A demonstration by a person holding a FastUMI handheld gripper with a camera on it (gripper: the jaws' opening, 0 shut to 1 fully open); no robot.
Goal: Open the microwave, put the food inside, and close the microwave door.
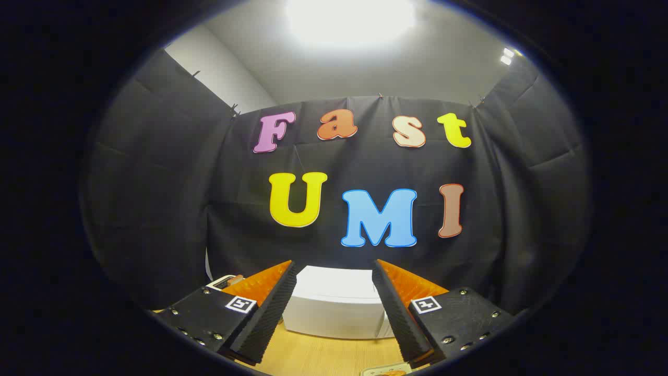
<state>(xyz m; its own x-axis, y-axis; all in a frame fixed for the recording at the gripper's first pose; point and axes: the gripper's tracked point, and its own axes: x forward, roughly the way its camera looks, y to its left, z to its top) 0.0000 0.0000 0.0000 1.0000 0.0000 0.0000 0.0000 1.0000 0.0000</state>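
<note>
A white microwave [334, 305] stands on the wooden table [318, 357], beyond my fingers and seen through the gap between them; its top and upper front show, and the door looks closed. My gripper [334, 271] is open, held above the table and well short of the microwave, with nothing between its fingers. A sliver of a plate with orange-brown food [389, 372] peeks out just below the right finger [399, 313]. The left finger [263, 318] hides the microwave's left side.
Black cloth walls close the booth behind and to both sides of the microwave. A small white object with a dark face [222, 282] sits on the table behind the left finger. A bright ceiling light [349, 18] glares overhead.
</note>
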